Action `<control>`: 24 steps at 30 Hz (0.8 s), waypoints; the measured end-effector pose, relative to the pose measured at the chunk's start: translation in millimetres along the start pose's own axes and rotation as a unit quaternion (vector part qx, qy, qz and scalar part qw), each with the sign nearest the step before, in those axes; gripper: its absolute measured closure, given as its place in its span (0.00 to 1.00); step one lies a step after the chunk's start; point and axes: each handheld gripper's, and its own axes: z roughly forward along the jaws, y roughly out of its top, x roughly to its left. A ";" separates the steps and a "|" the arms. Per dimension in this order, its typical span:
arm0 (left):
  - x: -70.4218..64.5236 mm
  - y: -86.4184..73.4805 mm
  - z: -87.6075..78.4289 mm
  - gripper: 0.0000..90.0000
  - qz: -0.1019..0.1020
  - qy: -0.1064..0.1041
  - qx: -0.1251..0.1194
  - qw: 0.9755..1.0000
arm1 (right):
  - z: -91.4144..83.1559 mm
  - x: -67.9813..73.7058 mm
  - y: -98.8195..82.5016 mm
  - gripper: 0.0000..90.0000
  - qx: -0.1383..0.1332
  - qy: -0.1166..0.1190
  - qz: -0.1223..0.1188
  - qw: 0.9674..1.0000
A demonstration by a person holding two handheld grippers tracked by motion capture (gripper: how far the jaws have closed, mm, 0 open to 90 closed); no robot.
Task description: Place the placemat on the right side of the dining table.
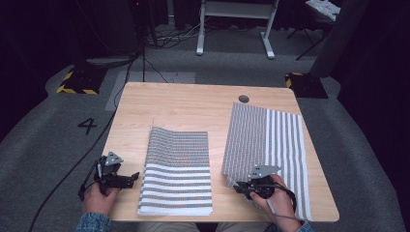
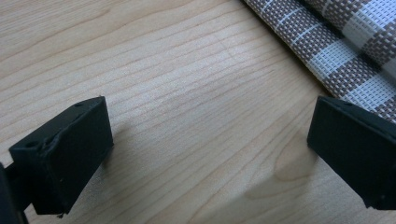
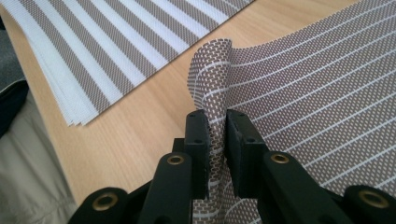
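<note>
1. wooden table [image 1: 183, 104]: my landmark for every entry below; a round hole sits near its far edge.
2. right gripper [image 1: 243, 187]: at the table's near edge, right of centre. in the right gripper view its jaws are nearly together, pinching a raised fold of the striped mat [image 3: 212, 79] between the pads.
3. striped mat [image 1: 263, 140]: lies on the table's right half, its near left corner lifted into that grip, its right edge at the table's right edge. the fold rises beyond the pads and curls over.
4. left gripper [image 1: 126, 180]: at the table's near left corner, jaws spread wide over bare wood, nothing between them.
5. stack of mats [image 1: 176, 169]: on the table's near middle, just right of the left gripper, apart from the held mat.
</note>
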 end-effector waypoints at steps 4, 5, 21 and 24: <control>0.0 0.0 0.0 0.00 0.000 0.000 0.000 1.000 | -6.9 3.0 -8.8 0.81 0.004 0.003 0.001 1.000; 0.0 0.0 0.0 0.00 0.000 0.000 0.000 1.000 | -8.5 4.8 -10.6 0.77 0.009 0.007 0.004 1.000; -0.4 -0.1 0.4 0.00 -0.003 0.002 -0.003 1.000 | -79.9 -26.2 -64.3 0.40 -0.037 -0.169 0.128 0.977; -0.6 0.0 0.7 0.00 -0.006 0.003 -0.005 1.000 | -81.1 -31.9 -77.5 0.36 -0.025 -0.180 0.152 0.972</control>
